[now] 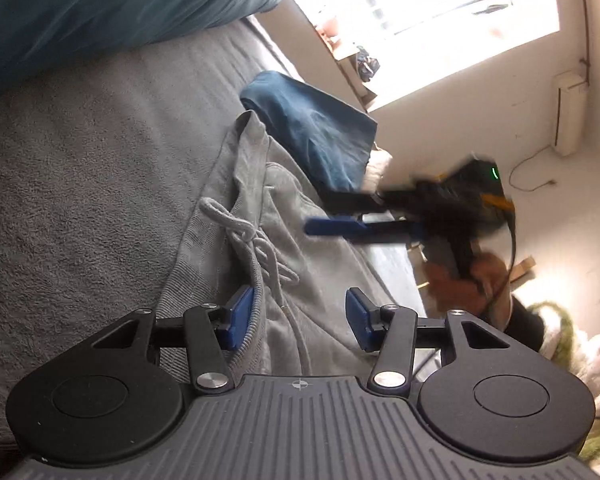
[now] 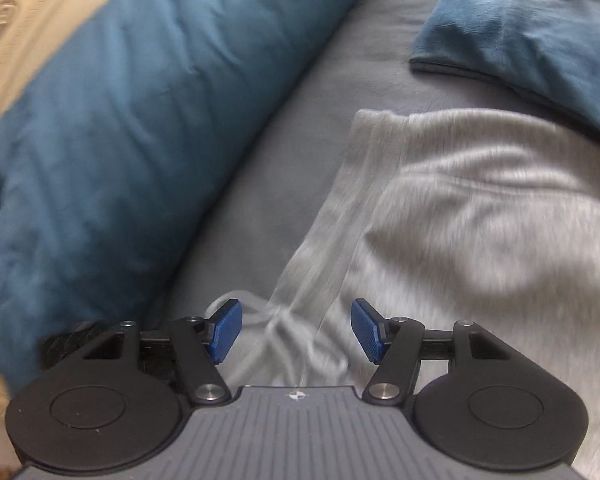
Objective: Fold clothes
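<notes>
Left wrist view shows your left gripper (image 1: 296, 320) spread wide at the bottom centre, its blue pads either side of the ribbed waistband and drawstring of the grey sweatpants (image 1: 268, 216) lying mid-frame on the grey bed cover (image 1: 80, 168). Your right gripper (image 1: 340, 212) comes in blurred from the right, fingers apart, gripping nothing. In the right wrist view the sweatpants (image 2: 460, 208) fill the lower right, a folded blue garment (image 2: 532, 28) upper right.

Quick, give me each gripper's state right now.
Left gripper: open, holding nothing, fingers either side of the grey sweatpants waistband.
Right gripper: open, holding nothing, above the same sweatpants.
</notes>
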